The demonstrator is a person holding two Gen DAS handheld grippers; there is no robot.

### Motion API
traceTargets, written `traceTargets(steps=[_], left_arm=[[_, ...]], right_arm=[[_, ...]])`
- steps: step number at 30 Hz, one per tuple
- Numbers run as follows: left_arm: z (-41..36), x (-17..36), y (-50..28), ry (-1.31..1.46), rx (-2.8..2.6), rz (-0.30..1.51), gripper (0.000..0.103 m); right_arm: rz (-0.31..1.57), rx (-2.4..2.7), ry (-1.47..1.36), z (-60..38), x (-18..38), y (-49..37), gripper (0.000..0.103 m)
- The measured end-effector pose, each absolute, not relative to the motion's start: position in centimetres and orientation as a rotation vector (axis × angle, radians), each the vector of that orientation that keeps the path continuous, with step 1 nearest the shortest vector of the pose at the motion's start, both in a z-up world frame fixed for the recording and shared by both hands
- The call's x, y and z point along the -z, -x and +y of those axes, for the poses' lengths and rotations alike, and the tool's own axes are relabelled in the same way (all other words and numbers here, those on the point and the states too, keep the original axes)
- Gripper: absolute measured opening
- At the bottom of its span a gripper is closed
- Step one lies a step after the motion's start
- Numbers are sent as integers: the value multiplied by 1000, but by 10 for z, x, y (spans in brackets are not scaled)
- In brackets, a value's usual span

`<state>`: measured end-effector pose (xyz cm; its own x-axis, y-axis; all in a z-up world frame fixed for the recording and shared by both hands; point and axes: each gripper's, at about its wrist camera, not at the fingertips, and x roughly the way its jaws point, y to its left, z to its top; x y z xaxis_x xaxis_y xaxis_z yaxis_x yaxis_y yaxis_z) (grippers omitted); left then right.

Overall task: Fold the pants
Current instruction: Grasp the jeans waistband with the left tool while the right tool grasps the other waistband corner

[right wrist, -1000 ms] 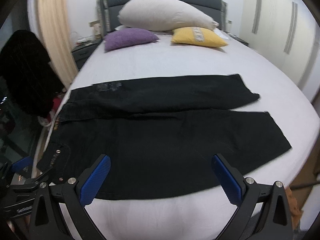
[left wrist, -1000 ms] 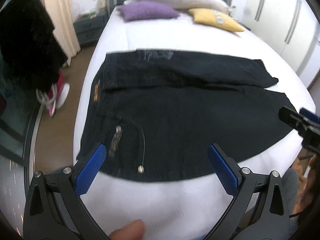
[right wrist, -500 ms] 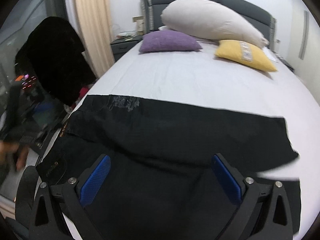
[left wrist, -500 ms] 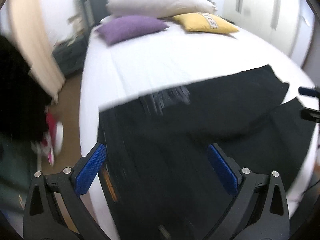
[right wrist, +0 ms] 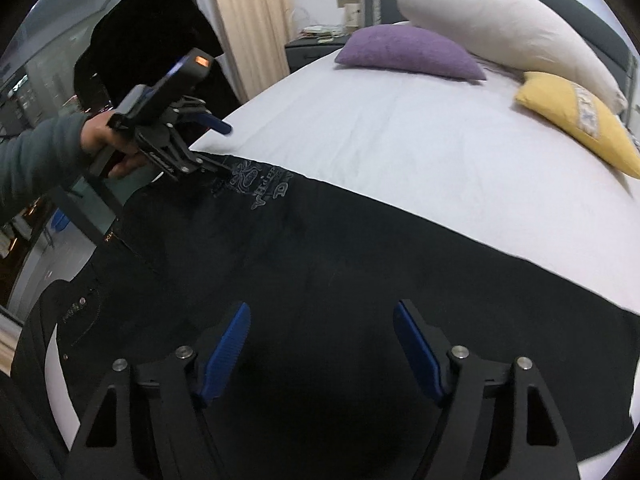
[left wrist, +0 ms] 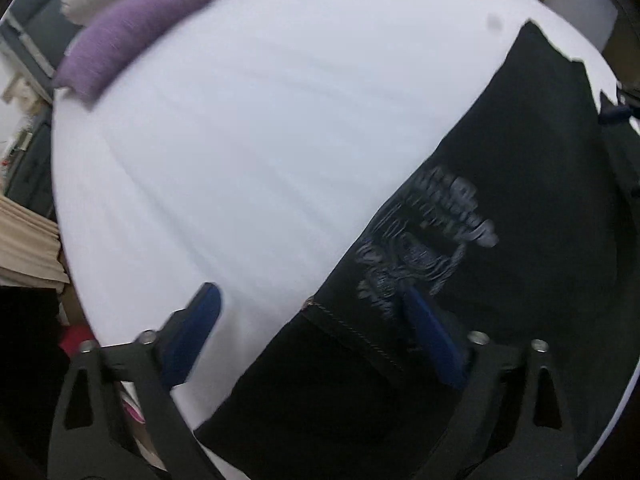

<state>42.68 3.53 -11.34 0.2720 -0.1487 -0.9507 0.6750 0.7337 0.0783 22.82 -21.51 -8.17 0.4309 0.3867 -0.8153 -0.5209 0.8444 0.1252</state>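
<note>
Black pants (right wrist: 328, 264) lie flat across the white bed (right wrist: 420, 152), waist to the left, with a grey printed back pocket (right wrist: 260, 188). In the left wrist view the pants (left wrist: 520, 208) fill the right side, with the print (left wrist: 424, 248) just ahead of the jaws. My left gripper (left wrist: 312, 320) is open and straddles the far waist corner; it also shows in the right wrist view (right wrist: 222, 148), held by a hand. My right gripper (right wrist: 320, 340) is open and empty, low over the middle of the pants.
A purple pillow (right wrist: 408, 56), a white pillow (right wrist: 504, 24) and a yellow pillow (right wrist: 580, 120) lie at the bed's head. A black garment (right wrist: 148, 44) hangs left of the bed by a beige curtain (right wrist: 248, 20). A nightstand (right wrist: 316, 44) stands behind.
Both grippers have moved forward over the bed. The left one swung to the far waist corner of the pants; the right one now hovers over the pants' middle. Both stay open.
</note>
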Motion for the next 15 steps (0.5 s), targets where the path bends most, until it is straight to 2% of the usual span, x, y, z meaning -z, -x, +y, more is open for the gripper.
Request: traceTargets(steps=[6,8,9,11,13,15], left_arm=[[45,128,-451,-461,669,1276,67],[46,126,-454,-442,695,1290,44],[45,124,-455,-434,712,1299,39],[45,121,-456,-438,714,1300,20],[48,114,-456,-432,694,1285,12],[54,102,-447,-423,678,1237,10]], right_arm=[[976,-613,129,-215,82,-251,72],[978,-623,129,-212,81,-259,65],[980,-627,133,-211,81,-262,63],[985,-633,156,-206,81,-269,55],[990,-642,182,-200,80,-276,51],[983,-653,215,-193,78,-284,50]])
